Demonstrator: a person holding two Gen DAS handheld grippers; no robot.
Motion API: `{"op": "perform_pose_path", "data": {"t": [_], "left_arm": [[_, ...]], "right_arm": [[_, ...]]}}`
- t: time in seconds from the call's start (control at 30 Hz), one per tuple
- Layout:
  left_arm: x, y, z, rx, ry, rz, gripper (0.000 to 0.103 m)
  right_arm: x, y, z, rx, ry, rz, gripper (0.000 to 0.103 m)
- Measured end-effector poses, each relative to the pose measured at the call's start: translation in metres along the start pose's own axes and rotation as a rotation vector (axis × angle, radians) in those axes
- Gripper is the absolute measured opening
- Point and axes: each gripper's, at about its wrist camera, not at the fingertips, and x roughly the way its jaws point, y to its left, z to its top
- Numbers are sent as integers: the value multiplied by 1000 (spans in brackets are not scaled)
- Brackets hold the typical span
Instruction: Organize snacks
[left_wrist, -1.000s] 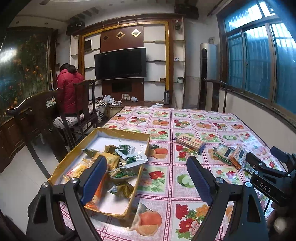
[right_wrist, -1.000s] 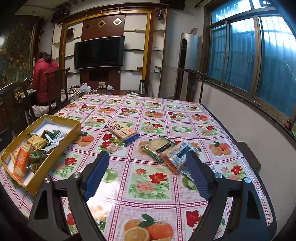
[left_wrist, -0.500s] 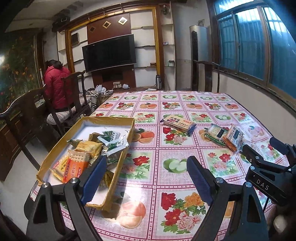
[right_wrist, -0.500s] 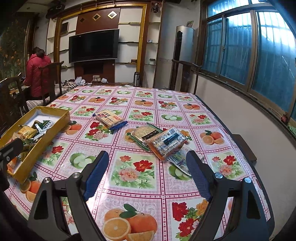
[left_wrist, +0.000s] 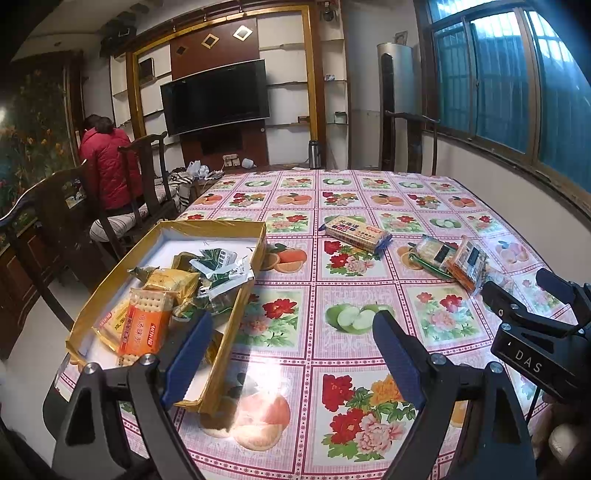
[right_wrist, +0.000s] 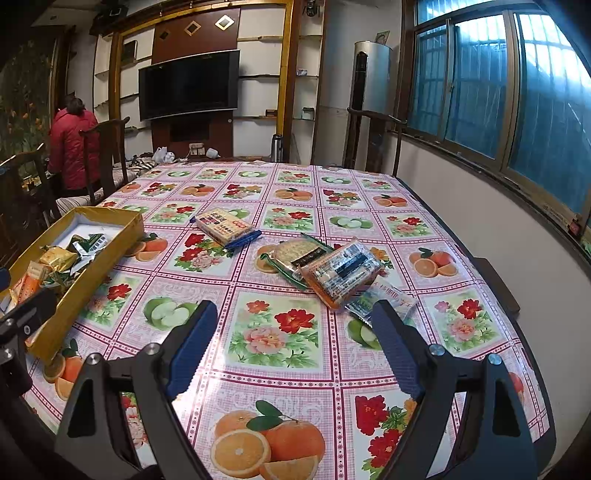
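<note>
A gold cardboard box (left_wrist: 221, 339) (right_wrist: 96, 266) at the table's left holds several snack packets, among them an orange cracker pack (left_wrist: 146, 325). Loose on the cloth lie a yellow cracker pack (left_wrist: 356, 232) (right_wrist: 225, 227), a green-edged biscuit pack (left_wrist: 430, 254) (right_wrist: 295, 256), an orange pack (left_wrist: 467, 264) (right_wrist: 341, 271) and a small pale sachet (right_wrist: 384, 301). My left gripper (left_wrist: 291, 354) is open and empty, over the box's near right edge. My right gripper (right_wrist: 291, 347) is open and empty, just short of the orange pack and sachet; its body shows in the left wrist view (left_wrist: 535, 332).
The table has a fruit-and-flower cloth (right_wrist: 280, 332) and stands beside the right wall under windows. Wooden chairs (left_wrist: 147, 184) stand along the left side, with a person in a red coat (left_wrist: 107, 166) seated. Another chair (right_wrist: 373, 144) stands at the far end.
Both grippers have pulled back and risen a little, staying open. The left view has shifted so the box shows more fully; the right gripper is now nearer the orange pack.
</note>
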Motion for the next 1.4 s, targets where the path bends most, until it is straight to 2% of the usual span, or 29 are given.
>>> {"op": "perform_pose_path", "data": {"t": [1.4], "left_arm": [[13, -3, -6, 11, 47, -17, 88]], "right_arm": [[17, 3, -10, 13, 53, 26, 86]]}}
